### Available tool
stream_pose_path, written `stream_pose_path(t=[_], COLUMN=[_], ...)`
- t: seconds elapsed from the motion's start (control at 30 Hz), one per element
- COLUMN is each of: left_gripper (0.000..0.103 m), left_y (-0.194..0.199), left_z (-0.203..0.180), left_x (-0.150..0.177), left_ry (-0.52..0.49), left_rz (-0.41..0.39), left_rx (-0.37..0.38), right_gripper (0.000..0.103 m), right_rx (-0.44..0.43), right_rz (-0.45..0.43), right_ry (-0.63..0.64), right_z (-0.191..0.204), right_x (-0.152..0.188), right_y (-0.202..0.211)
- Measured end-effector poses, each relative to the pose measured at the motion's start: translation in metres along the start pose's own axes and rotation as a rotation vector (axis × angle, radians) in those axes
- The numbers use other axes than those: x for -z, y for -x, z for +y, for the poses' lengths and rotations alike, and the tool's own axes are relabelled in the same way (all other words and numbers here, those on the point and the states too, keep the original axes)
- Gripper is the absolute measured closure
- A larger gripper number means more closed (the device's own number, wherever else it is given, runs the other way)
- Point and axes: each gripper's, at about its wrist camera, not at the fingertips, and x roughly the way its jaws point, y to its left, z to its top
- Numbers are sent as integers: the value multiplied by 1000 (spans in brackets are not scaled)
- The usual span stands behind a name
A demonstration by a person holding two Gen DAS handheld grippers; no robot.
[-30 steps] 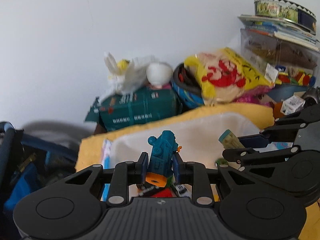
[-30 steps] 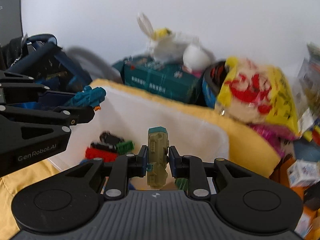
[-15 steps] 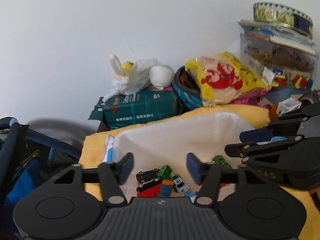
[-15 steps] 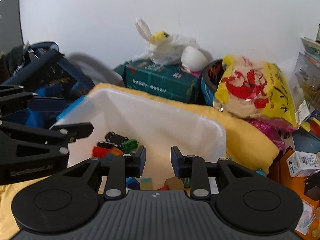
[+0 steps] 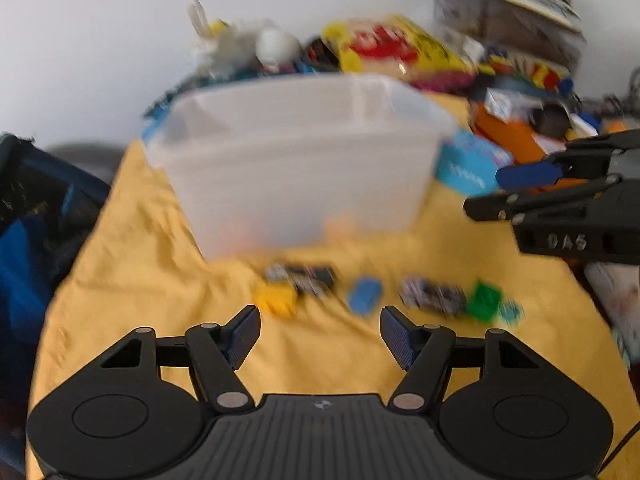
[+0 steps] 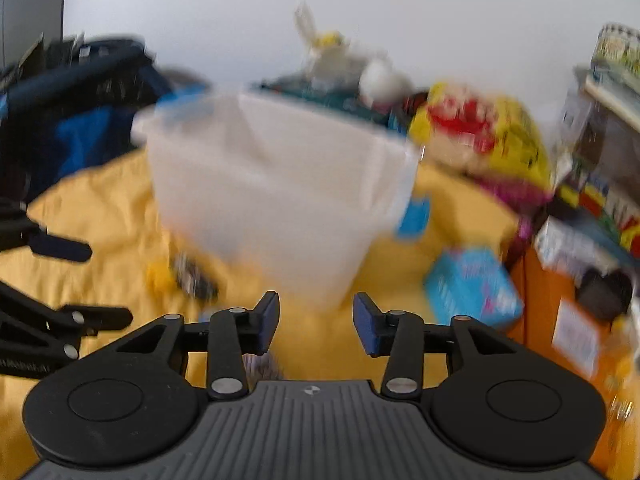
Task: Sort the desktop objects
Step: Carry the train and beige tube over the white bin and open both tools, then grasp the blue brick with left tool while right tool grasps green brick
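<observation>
Everything is blurred by motion. A translucent white bin (image 5: 304,168) (image 6: 280,200) stands on the yellow cloth (image 5: 140,264). In front of it lie small toys: a yellow one (image 5: 276,300), a dark car (image 5: 308,276), a blue piece (image 5: 364,294), another dark car (image 5: 432,294) and a green piece (image 5: 486,300). My left gripper (image 5: 320,322) hovers just short of them, its jaws wide and still opening, with nothing between them. My right gripper (image 6: 316,308) faces the bin's near corner, jaws opening and empty; it also shows in the left wrist view (image 5: 486,192).
A light blue box (image 6: 472,292) lies right of the bin, with an orange box (image 6: 560,320) and stacked containers (image 5: 512,12) beyond. A yellow snack bag (image 5: 396,48) and a white bag (image 5: 240,40) sit behind the bin. A dark blue bag (image 5: 32,208) borders the cloth's left edge.
Both grippers let go of their toy figures over the bin and opened. Both have since pulled back and sunk, so the bin's outer wall and the loose toys before it now fill the views.
</observation>
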Motion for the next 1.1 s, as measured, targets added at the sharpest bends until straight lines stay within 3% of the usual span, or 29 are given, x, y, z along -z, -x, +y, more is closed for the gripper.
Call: stream_pose_path(t=[0.23, 0.63, 0.77, 0.87, 1.0, 1.1], left_gripper=[33, 33, 33, 33, 36, 47], left_y=[-7, -14, -17, -22, -43, -67], left_z=[-4, -7, -8, -6, 4, 8], left_x=[33, 33, 32, 25, 3, -13], left_ry=[32, -2, -12, -32, -27, 8], left_rz=[55, 78, 76, 53, 49, 70], left_rx=[30, 51, 56, 61, 125, 192], right_gripper=[60, 61, 73, 73, 73, 73], right_rx=[-5, 56, 66, 3, -165, -248], right_rz=[94, 154, 169, 141, 159, 186], right_ry=[32, 126, 110, 51, 6, 13], right_z=[20, 26, 18, 12, 19, 32], right_x=[53, 66, 63, 57, 58, 69], right_y=[-12, -41, -48, -31, -11, -5])
